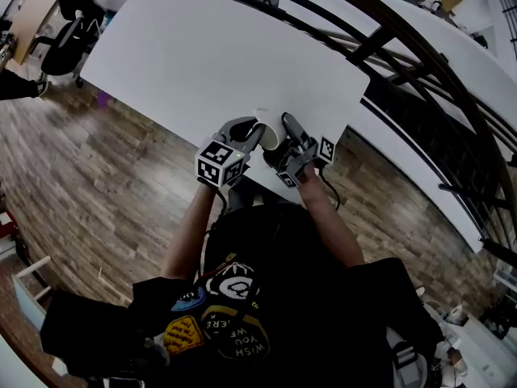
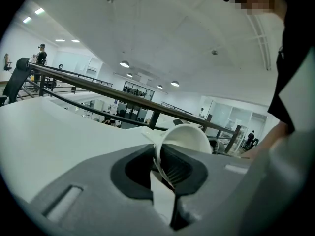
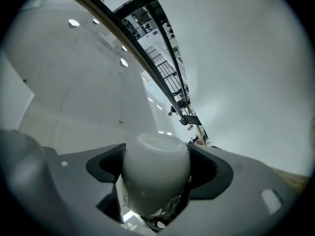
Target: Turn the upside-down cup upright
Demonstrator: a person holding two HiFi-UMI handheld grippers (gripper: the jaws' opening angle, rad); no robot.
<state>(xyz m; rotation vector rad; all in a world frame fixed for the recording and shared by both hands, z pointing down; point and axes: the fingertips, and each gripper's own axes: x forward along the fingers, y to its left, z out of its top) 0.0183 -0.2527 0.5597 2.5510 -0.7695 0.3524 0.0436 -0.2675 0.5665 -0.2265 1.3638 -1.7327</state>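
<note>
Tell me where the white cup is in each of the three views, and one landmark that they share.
Head view: the cup is near the middle, at the table's near edge, between the left gripper and the right gripper.
Left gripper view: cup low centre, wall pinched in the left gripper.
Right gripper view: cup low centre, between the right gripper's jaws.
Shared landmark: the dark railing beyond the table.

All I'm seeing otherwise is a big white table (image 1: 202, 55) on a wood-plank floor (image 1: 97, 176) — black office chair (image 1: 69, 23) off its far corner, dark railing (image 1: 420, 79) curving past the other side.
</note>
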